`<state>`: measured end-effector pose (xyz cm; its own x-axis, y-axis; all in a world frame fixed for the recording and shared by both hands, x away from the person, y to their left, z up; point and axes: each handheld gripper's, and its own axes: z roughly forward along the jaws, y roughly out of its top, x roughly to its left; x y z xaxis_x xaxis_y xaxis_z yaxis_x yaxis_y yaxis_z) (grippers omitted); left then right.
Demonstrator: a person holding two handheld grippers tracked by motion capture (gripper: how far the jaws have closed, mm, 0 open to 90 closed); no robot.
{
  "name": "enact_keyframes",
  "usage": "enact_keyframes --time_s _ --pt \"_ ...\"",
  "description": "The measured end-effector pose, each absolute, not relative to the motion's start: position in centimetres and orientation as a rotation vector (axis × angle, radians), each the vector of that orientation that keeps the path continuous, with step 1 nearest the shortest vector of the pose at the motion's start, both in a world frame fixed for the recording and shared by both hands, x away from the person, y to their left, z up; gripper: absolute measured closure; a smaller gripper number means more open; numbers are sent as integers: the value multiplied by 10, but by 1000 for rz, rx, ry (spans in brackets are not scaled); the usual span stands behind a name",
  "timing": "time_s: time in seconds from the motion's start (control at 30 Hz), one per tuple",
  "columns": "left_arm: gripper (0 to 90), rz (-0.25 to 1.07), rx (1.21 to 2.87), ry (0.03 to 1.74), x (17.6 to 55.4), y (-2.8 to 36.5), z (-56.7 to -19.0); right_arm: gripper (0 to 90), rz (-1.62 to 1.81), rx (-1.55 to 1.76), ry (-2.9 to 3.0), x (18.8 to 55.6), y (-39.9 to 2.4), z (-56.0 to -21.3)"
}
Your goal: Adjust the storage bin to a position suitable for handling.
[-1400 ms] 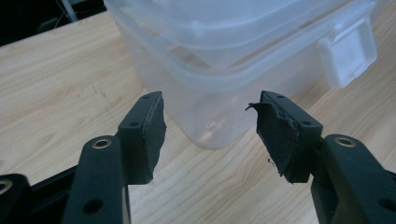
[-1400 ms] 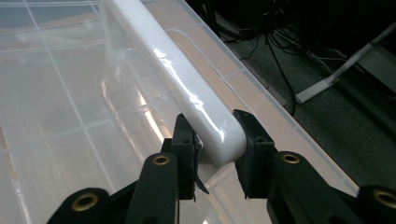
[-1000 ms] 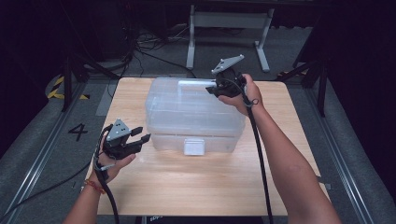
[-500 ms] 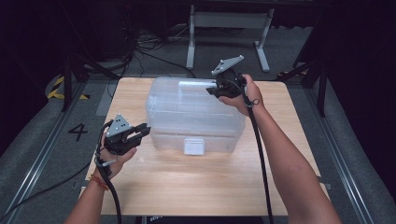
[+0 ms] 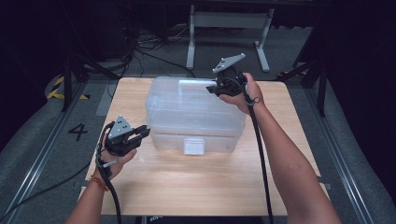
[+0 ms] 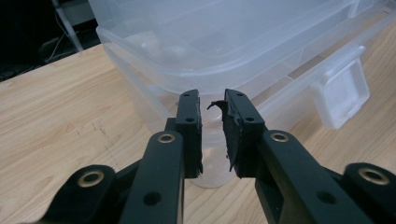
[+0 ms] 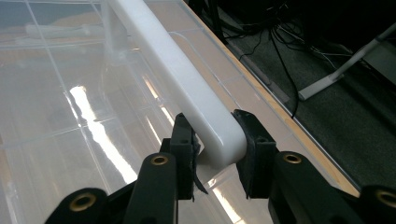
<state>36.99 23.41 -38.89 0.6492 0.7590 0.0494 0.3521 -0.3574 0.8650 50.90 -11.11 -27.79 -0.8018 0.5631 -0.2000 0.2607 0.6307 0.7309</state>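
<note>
Your left gripper sits at the near left corner of the clear plastic storage box, jaws drawn narrow after just closing, nothing pinched between them. The box stands mid-table, lid on, its white front latch facing you; you can't make out any contents through the walls. Your right gripper clamps the end of the white handle bar on the lid's far right.
</note>
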Motion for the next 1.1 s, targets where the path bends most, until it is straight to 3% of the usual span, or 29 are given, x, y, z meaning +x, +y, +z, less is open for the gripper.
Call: enact_keyframes --time_s 0.33,0.97,1.1 --pt "849 575 1986 859 375 233 -391 708 996 673 2450 516 -112 -274" --pt "844 590 1940 914 389 229 -395 708 992 673 2460 514 -112 -274" --pt "844 591 1939 916 389 229 -395 636 1005 707 2438 511 -115 -276"
